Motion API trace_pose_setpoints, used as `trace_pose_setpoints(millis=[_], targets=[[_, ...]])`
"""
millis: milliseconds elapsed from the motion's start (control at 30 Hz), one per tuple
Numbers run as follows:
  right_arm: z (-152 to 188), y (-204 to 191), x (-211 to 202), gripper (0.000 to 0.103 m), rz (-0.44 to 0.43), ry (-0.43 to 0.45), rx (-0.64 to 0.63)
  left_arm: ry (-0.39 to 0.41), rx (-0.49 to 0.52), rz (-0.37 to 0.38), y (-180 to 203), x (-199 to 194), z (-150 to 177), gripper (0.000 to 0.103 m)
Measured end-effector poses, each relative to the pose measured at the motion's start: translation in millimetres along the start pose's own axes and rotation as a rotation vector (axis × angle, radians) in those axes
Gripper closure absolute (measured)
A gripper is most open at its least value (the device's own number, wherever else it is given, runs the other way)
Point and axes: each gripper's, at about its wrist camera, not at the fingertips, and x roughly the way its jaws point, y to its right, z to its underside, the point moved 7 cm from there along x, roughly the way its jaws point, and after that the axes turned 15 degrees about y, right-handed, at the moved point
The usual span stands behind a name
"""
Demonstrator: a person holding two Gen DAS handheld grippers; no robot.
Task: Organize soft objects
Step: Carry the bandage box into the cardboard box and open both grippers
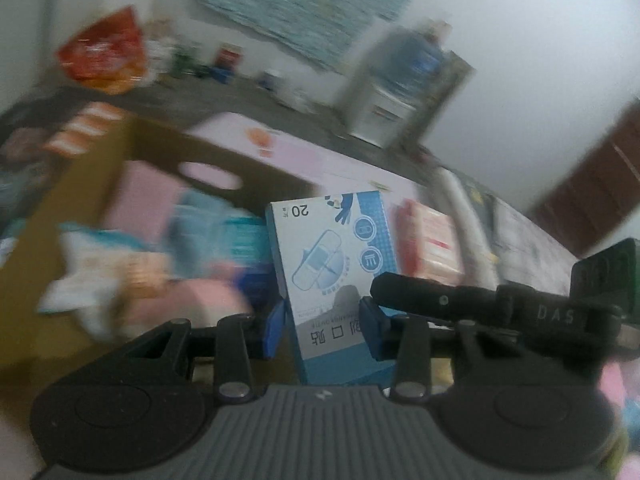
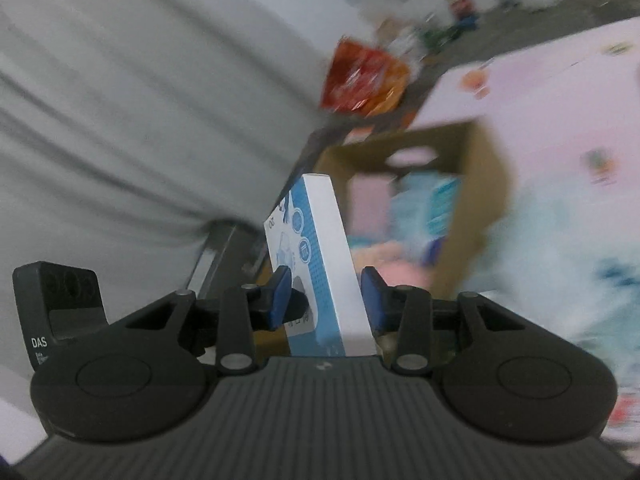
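Observation:
A blue and white bandage box (image 1: pixel 328 256) is held up in front of an open cardboard carton (image 1: pixel 80 184). My left gripper (image 1: pixel 324 322) is shut on its lower part, one blue pad on each side. In the right wrist view the same bandage box (image 2: pixel 324 264) shows its narrow white side, and my right gripper (image 2: pixel 326 300) is shut on it too. In the left wrist view, the right gripper's black finger (image 1: pixel 424 296) comes in from the right. The carton (image 2: pixel 480 184) holds several blurred soft packs in pink, blue and white (image 1: pixel 192 248).
The carton stands on a pink patterned surface (image 1: pixel 320 156). A red snack bag (image 1: pixel 104 56) and small items sit at the back, a water dispenser (image 1: pixel 400 88) by the wall. A red and white pack (image 1: pixel 428 240) lies right of the box. Grey fabric (image 2: pixel 120 100) fills the left.

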Motion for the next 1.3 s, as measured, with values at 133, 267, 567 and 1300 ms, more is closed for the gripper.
trace_pose_setpoints(millis=[133,267,567,1300], targets=[[37.5,-33.8,59.5,0.065,-0.022,-0.115,-0.005,0.0,-0.05,-0.115,-61.6,-19.0,3.1,0.064],[69.8,-44.4,109.3,0.065,-0.005,-0.209,0.014,-0.026,-0.106,-0.199,-118.1,-23.3,9.2,0.065],[121.8,-27.1,188.0,0.064,0.041,-0.366,0.144,-0.099,0.023,-0.298,-171.8,1.0,35.5,0.067],[149.9,-11.6,222.7,0.067,0.109,-0.4,0.11,0.162,0.048,-0.187,-156.7,-79.9,26.3,0.04]])
